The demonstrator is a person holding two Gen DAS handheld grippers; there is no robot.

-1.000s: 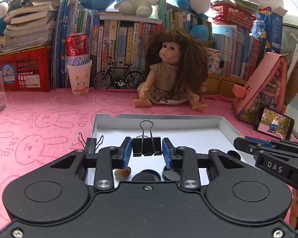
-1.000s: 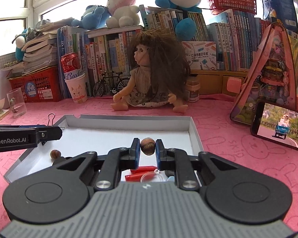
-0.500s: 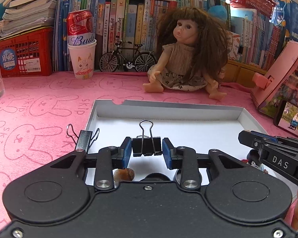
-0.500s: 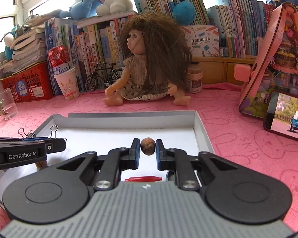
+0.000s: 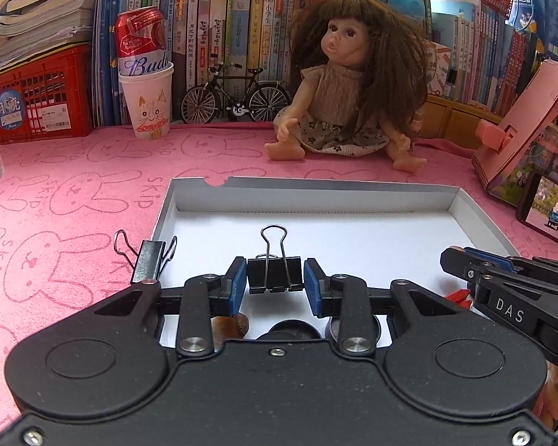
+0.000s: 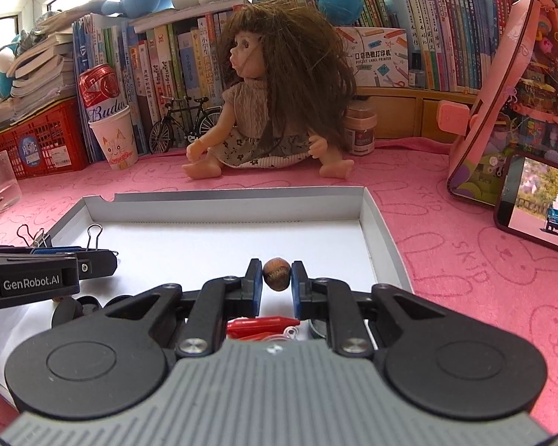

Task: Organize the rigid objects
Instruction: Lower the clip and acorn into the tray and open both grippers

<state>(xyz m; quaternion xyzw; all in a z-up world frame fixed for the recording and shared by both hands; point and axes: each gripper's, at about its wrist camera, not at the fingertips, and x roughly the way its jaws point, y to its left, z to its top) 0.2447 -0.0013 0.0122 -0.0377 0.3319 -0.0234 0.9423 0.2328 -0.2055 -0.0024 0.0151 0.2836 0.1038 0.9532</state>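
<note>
The left gripper (image 5: 275,280) has its blue pads on either side of a black binder clip (image 5: 275,273), wire handles pointing up; the pads sit just beside the clip's ends and look to be touching, so it seems clamped on the clip above the near-left part of the shallow white box (image 5: 316,189). A second binder clip (image 5: 148,260) rests on the box's left rim, its wire loops splayed out over the pink bunny-print mat (image 5: 74,193). Under the left gripper, near the box's front edge, lie a brown nut (image 5: 238,325) and some dark round things I can't make out.

The right gripper (image 6: 276,278) pinches a small brown hazelnut (image 6: 276,273) between its pads, raised over the right half of the box, toward the front. Below it, at the front edge, lies a red plastic piece (image 6: 264,325) with something clear beside it.

Behind the box's far rim a long-haired doll (image 6: 268,104) sits on the mat, with a model bicycle (image 6: 186,122), a paper cup holding a red can (image 6: 109,126) and rows of books along the back. A phone (image 6: 535,204) leans at the right edge of the mat
</note>
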